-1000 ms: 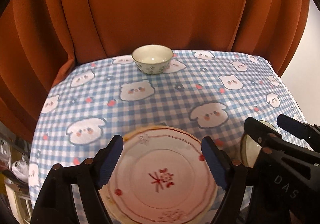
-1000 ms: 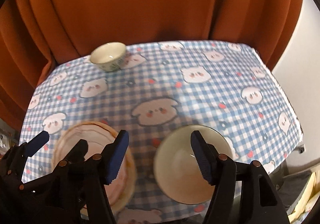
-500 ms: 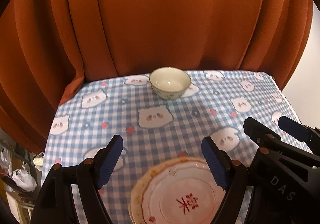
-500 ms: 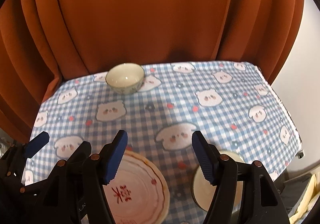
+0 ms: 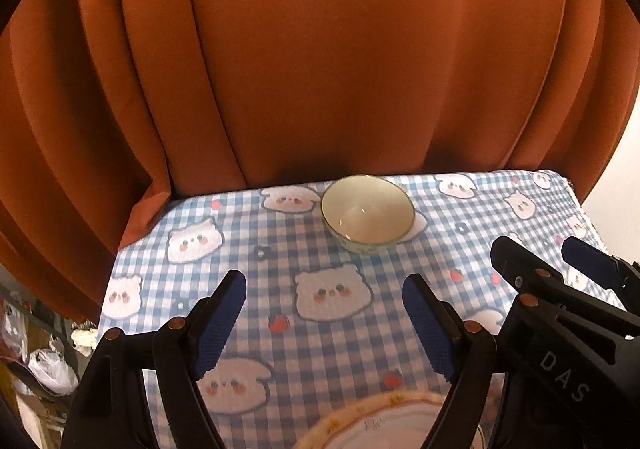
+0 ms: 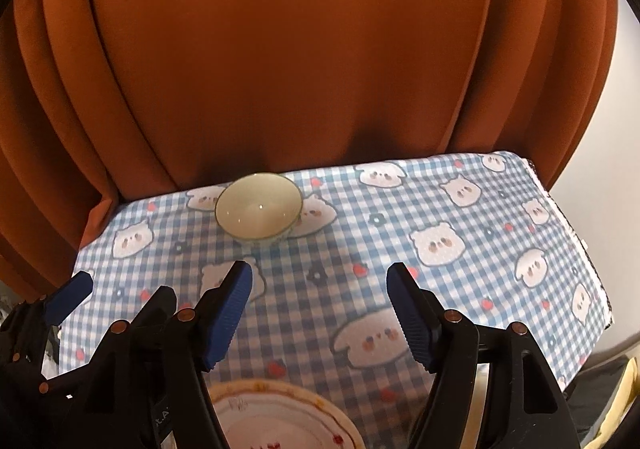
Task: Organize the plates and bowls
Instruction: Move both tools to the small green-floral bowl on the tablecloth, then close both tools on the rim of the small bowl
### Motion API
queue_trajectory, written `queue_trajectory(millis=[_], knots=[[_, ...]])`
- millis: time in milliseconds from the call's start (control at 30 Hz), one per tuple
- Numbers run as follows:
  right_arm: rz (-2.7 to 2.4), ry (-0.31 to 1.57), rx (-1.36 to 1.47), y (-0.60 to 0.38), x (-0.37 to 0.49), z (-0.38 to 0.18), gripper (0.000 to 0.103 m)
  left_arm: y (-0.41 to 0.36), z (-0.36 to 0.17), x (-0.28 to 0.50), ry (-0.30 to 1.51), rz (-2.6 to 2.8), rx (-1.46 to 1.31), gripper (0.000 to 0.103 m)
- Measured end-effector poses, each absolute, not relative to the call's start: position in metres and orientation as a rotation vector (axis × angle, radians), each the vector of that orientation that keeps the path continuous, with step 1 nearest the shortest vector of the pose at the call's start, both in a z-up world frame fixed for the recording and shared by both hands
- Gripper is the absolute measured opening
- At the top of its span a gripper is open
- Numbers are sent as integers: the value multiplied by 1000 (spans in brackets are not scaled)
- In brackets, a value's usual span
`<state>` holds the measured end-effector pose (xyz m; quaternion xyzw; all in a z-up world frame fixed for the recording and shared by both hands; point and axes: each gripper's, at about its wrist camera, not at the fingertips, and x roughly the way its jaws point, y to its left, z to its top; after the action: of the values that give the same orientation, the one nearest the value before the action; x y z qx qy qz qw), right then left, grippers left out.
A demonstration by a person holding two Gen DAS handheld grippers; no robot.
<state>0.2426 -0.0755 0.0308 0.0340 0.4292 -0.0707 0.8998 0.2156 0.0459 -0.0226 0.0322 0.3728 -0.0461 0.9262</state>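
Note:
A small cream bowl (image 5: 367, 213) with a patterned outside stands at the far edge of the table, also in the right wrist view (image 6: 258, 206). A white plate with a red mark and yellow rim (image 6: 280, 417) lies at the near edge, only its top rim in the left wrist view (image 5: 372, 423). My left gripper (image 5: 324, 323) is open and empty, held above the cloth between plate and bowl. My right gripper (image 6: 320, 315) is open and empty beside it. A sliver of a second bowl (image 6: 482, 389) shows behind the right finger.
The table wears a blue checked cloth with bear faces (image 5: 332, 291), (image 6: 436, 245). An orange curtain (image 5: 320, 69) hangs right behind the far edge. The table's right edge (image 6: 576, 233) drops off to a pale wall. Clutter lies on the floor at the left (image 5: 48, 365).
Both grippers have lifted and tilted up: the plate and near bowl slid down out of view, and the far bowl now sits closer to frame centre. Both stay open.

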Motion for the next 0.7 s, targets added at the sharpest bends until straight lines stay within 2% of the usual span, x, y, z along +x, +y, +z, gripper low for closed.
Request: queue_trajectory(millis=[333, 700], knots=[[-131, 890, 79, -80, 301, 4, 73, 39, -36, 274, 773, -76, 83, 79], [-129, 930, 83, -96, 365, -42, 73, 23, -79, 346, 832, -41, 50, 79]])
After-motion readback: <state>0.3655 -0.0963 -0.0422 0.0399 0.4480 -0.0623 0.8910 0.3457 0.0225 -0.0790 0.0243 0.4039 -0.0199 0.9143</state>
